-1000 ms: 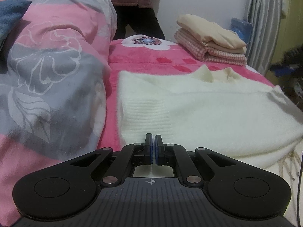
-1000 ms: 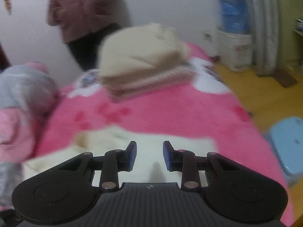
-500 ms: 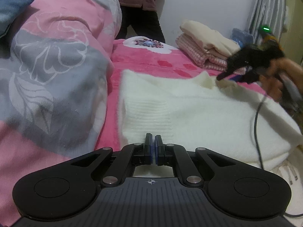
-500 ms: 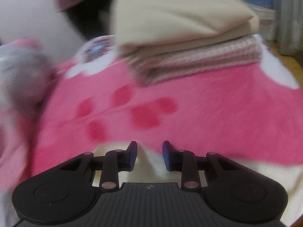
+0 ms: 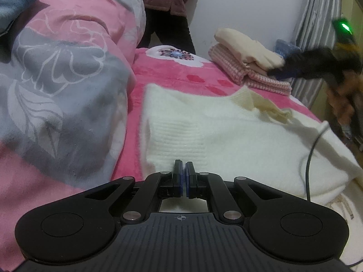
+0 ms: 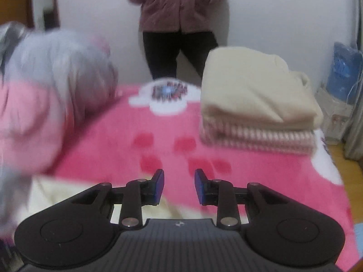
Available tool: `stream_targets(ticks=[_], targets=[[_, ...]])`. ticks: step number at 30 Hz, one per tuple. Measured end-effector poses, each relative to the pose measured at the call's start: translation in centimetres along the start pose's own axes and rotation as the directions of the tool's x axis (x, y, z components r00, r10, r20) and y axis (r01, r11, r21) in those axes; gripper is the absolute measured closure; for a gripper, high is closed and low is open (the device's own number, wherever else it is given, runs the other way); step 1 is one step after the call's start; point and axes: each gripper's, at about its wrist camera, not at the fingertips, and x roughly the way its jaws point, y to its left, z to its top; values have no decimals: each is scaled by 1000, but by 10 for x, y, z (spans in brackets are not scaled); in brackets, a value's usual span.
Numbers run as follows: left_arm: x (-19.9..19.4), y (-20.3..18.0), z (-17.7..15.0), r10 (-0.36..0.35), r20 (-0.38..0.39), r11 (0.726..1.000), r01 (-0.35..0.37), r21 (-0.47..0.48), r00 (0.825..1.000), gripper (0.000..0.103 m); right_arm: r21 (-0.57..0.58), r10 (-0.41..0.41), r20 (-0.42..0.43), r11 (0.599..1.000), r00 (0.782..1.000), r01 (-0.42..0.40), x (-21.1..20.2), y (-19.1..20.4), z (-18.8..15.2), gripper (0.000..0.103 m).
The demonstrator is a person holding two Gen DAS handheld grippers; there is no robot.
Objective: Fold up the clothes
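Note:
A fluffy white sweater (image 5: 238, 140) lies spread on the pink blanket (image 5: 181, 74), collar toward the far side. My left gripper (image 5: 183, 166) is shut, its tips low over the sweater's ribbed edge; I see no cloth between the pads. My right gripper (image 5: 279, 71), blurred in the left wrist view, hovers past the collar in front of the folded stack (image 5: 247, 65). In its own view the right gripper (image 6: 179, 181) is open with nothing between its fingers, above the blanket (image 6: 113, 154), with the sweater's edge (image 6: 56, 199) below it to the left.
A pink and grey flowered quilt (image 5: 56, 79) is heaped along the left. The folded cream and striped stack (image 6: 256, 104) sits at the far right of the bed. A person (image 6: 179, 11) stands by the wall. A cable (image 5: 310, 158) trails over the sweater. Curtain (image 5: 317, 34) and blue bag (image 6: 344, 68) at right.
The right gripper came into the left wrist view from the right and now hangs in front of the folded stack; its own view swung left. The left gripper stayed put and shut.

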Motion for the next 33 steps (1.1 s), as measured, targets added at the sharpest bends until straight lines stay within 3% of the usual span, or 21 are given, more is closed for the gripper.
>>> stream_targets(ticks=[3,7,10,13,15,20,21,24,25,29,33], targets=[[0,-1,-1,2,4,1000,-2,8,1000,99,82,-19,-64,996,998,24,41,0,14,72],[1,0,-1,1,5,1000,-1,0,1000,99,182,76,-172,982,982,-44,71,4,-4,72],[1,-1,-1,6,8,1000,-6,-4,1000,99,-67,54,-177,996,983,-67,50,44,-39,72],[3,-1,-1,4,10,1000,-4,-9,1000,99,-354,-43,-84,935,996,10,34,76,-71,72],[3,0,-2,-1,12,1000,1,-15,1000,99,-433,-68,-50,900,996,40,25,86,-73,72],[3,1,-2,-7,14,1000,7,-22,1000,99,-343,-95,67,933,993,113,-4,71,-56,73],[3,1,-2,-8,14,1000,8,-22,1000,99,-309,-106,68,943,992,122,-1,64,-53,73],[3,2,-2,-10,15,1000,10,-24,1000,99,-225,-106,-92,971,990,83,33,40,-59,73],[3,2,-2,-11,15,1000,11,-25,1000,99,-210,-94,-104,975,990,70,38,34,-64,73],[4,3,-2,-13,15,1000,14,-27,1000,99,-14,-77,-16,997,997,77,6,8,-49,73],[5,1,-2,-1,17,1000,1,-12,1000,99,165,-133,5,978,991,130,2,-32,-52,73]])
